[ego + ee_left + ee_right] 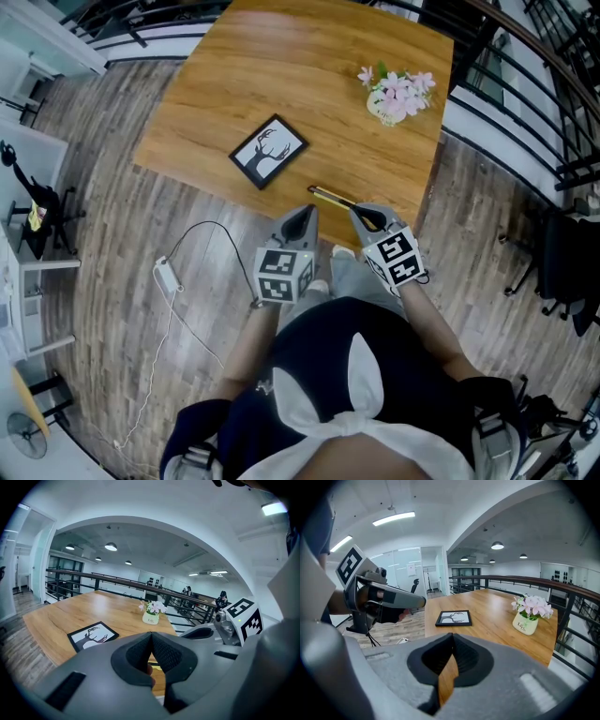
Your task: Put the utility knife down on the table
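Observation:
The utility knife (334, 199), yellow and black, lies flat on the wooden table (281, 66) close to its near edge. My right gripper (362, 217) hovers just behind the knife's near end, its jaws shut with nothing between them; in the right gripper view (452, 635) only table wood shows through the gap. My left gripper (307, 215) hangs beside it to the left, off the table's edge, and its jaws are shut and empty too (151, 634). The right gripper's marker cube (243, 618) shows in the left gripper view.
A black-framed deer picture (269, 150) lies left of the knife. A small pot of pink flowers (394, 94) stands at the far right of the table. A white cable with an adapter (167, 274) trails on the wood floor. Black railings (525, 66) run past the table's right side.

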A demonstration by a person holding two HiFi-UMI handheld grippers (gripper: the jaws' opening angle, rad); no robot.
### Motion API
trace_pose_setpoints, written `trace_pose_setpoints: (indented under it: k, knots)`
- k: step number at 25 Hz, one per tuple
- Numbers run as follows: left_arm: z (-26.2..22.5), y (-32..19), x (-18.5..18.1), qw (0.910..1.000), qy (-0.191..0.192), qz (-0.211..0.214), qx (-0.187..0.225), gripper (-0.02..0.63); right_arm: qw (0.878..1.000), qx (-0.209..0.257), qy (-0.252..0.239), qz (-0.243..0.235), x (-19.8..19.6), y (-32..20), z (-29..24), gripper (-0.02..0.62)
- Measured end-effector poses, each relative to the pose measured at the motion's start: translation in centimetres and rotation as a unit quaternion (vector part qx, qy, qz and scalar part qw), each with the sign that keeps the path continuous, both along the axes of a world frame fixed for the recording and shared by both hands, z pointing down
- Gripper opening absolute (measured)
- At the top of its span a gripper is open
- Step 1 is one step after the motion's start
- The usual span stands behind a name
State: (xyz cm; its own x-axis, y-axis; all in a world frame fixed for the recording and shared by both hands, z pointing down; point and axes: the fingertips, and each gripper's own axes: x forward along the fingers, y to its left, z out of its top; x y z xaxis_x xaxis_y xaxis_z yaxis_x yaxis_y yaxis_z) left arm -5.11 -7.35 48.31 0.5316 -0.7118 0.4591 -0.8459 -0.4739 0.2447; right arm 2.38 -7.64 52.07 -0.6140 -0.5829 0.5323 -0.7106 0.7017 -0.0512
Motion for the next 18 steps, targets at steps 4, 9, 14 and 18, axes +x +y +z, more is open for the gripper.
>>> trace_pose_setpoints:
  k: [4,9,14,18]
  knots:
    - [0.08,0.37,0.28,1.0000,-0.001,0.005,0.001,0.017,1.000,0.002,-0.002,0.003,0.04,0.38,-0.12,-0.003]
    - [0.11,0.60,0.47,0.9999,-0.003,0.013,-0.001,0.017,1.000,0.002,-0.001,0.009,-0.03,0.59,-0.31,-0.003]
    - [0.15,0.78,0.57,0.9998,-0.006,0.019,0.002,0.017,1.000,0.001,-0.001,0.010,-0.11,0.90,-0.39,-0.003]
    - [0.27,0.63,0.62,0.9998,-0.008,0.018,0.000,0.017,1.000,-0.003,0.003,0.006,-0.11,0.95,-0.20,-0.003]
